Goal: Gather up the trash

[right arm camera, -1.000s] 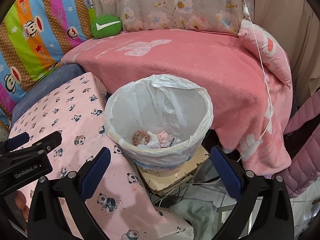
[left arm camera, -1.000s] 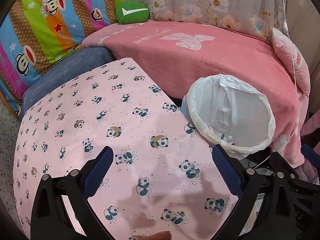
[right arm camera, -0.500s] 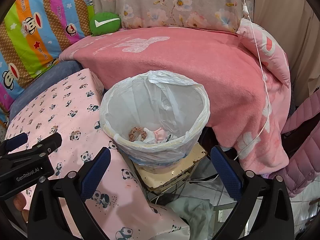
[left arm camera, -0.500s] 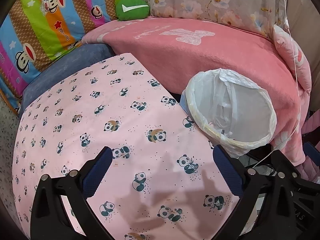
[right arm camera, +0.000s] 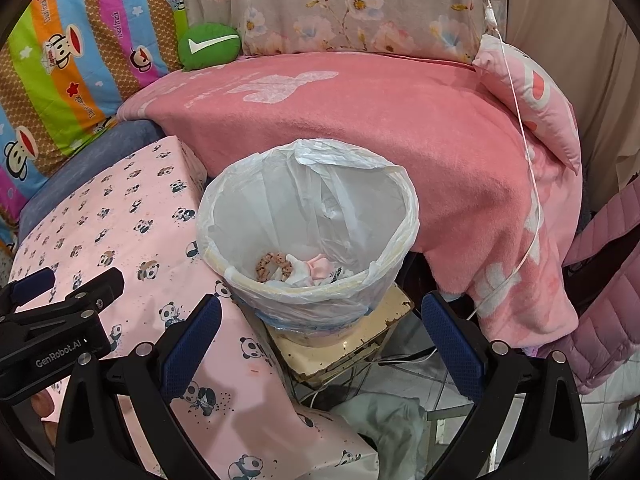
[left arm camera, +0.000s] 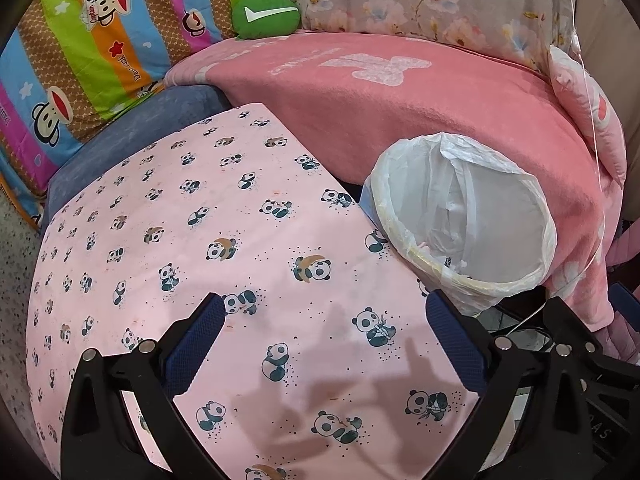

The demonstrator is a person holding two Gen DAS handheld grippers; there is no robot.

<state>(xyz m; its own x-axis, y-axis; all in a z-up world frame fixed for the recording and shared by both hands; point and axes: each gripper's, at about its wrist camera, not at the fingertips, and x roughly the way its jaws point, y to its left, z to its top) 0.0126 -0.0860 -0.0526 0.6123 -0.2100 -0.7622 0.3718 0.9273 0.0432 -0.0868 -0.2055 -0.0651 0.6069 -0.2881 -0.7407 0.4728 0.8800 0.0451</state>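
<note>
A bin lined with a white plastic bag [right arm camera: 308,236] stands on a worn cream stool [right arm camera: 344,344] beside the table; it also shows in the left wrist view [left arm camera: 464,220]. Crumpled trash [right arm camera: 296,268] lies at its bottom. My left gripper [left arm camera: 324,344] is open and empty above the pink panda tablecloth [left arm camera: 180,220]. My right gripper [right arm camera: 320,340] is open and empty, just in front of the bin. The left gripper's body [right arm camera: 56,332] shows at the left of the right wrist view.
A pink blanket [right arm camera: 360,120] covers the sofa behind the bin, with a green cushion [right arm camera: 208,46], a striped monkey quilt [left arm camera: 80,48] and a pink pillow [right arm camera: 532,96]. A white cable [right arm camera: 528,184] hangs at the right. A pink jacket [right arm camera: 608,280] and cloth [right arm camera: 384,416] lie low right.
Both grippers have drawn back and risen a little, so the bin and table sit slightly farther away. Both stay open and empty.
</note>
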